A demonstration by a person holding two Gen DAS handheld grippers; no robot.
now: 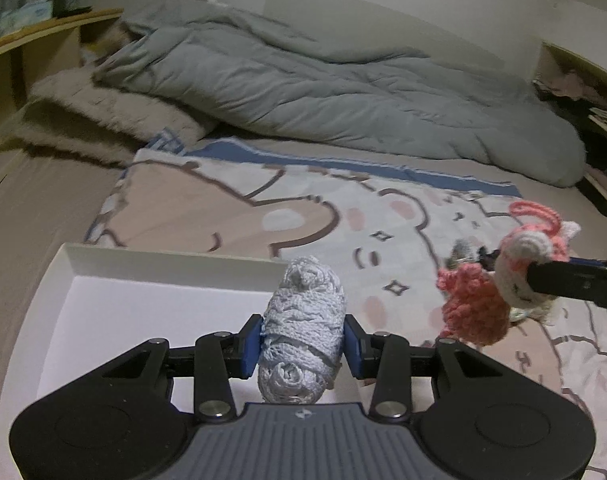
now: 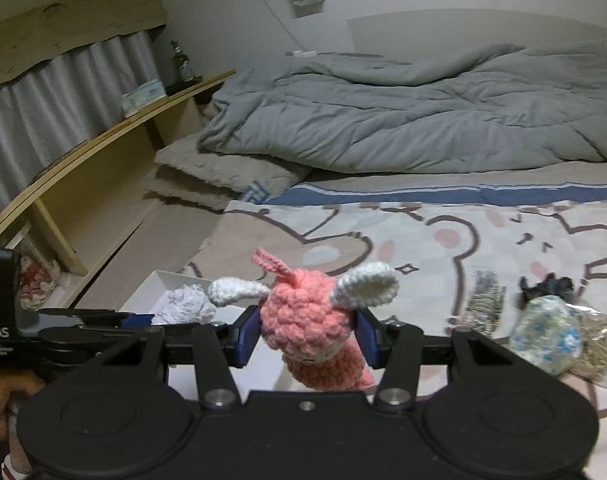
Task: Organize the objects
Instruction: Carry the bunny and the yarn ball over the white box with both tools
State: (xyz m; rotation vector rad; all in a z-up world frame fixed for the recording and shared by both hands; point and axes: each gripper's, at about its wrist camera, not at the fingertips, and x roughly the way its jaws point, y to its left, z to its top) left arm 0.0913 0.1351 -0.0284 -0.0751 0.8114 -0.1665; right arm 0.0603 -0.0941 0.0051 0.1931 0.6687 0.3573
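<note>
Left gripper (image 1: 302,336): one; blue pads clamped on both sides of a white crochet roll (image 1: 301,330), held above the white box (image 1: 103,264).
White crochet roll: one (wound lacy yarn, standing upright between the pads); over the right-hand part of the box.
Right gripper (image 2: 308,338): one; narrowly closed on a pink crochet bunny (image 2: 317,332), pads pressing on its two sides.
Pink crochet bunny: one, with two white ears and a pink loop on top; held in the air to the right of the box, above the cartoon blanket (image 2: 443,240).
White box: one, shallow and open-topped; it rests on the bed at the blanket's left edge.
Small packets (image 2: 547,332): three or so lie on the blanket well right of the box (blurred; one has blue flowers, two look straw-coloured).
Dark clip-like item (image 2: 547,286): one, just behind the packets.
Grey duvet (image 1: 323,92): one, bunched up beyond the box.
Beige fluffy pillow (image 1: 103,116): one, beyond the box at the duvet's left end.
</note>
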